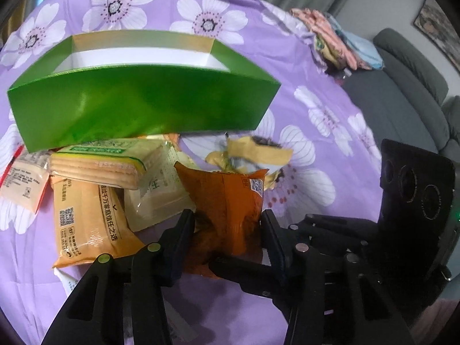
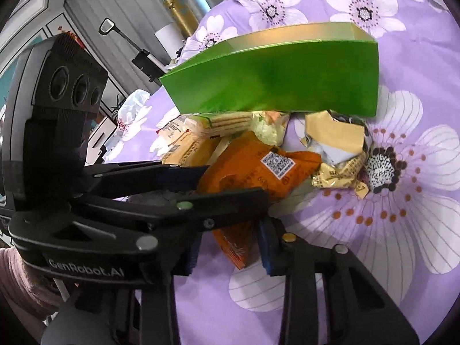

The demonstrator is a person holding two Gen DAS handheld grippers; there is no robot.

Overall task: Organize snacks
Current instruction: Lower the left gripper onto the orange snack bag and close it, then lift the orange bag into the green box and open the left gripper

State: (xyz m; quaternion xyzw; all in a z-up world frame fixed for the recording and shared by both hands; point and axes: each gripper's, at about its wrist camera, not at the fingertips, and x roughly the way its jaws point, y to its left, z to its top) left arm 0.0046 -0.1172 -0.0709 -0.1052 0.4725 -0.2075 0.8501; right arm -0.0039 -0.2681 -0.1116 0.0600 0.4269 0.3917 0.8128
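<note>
An orange snack packet (image 1: 230,201) lies on the purple flowered cloth in front of an open green box (image 1: 138,106). My left gripper (image 1: 227,224) has a finger on each side of the packet; in the right wrist view (image 2: 233,181) its fingers pinch that packet (image 2: 258,166). My right gripper (image 2: 230,244) also straddles the packet's near corner, fingers (image 2: 266,247) against it. The green box (image 2: 276,83) stands behind. A biscuit pack (image 1: 95,166), a tan packet (image 1: 86,224) and a crumpled yellow wrapper (image 1: 253,155) lie around.
A white and red packet (image 1: 23,178) lies at the left. Folded clothes (image 1: 333,37) sit at the cloth's far right edge, a grey sofa (image 1: 408,86) beyond. In the right wrist view, cabinets (image 2: 95,132) and a white bag (image 2: 132,106) lie past the left edge.
</note>
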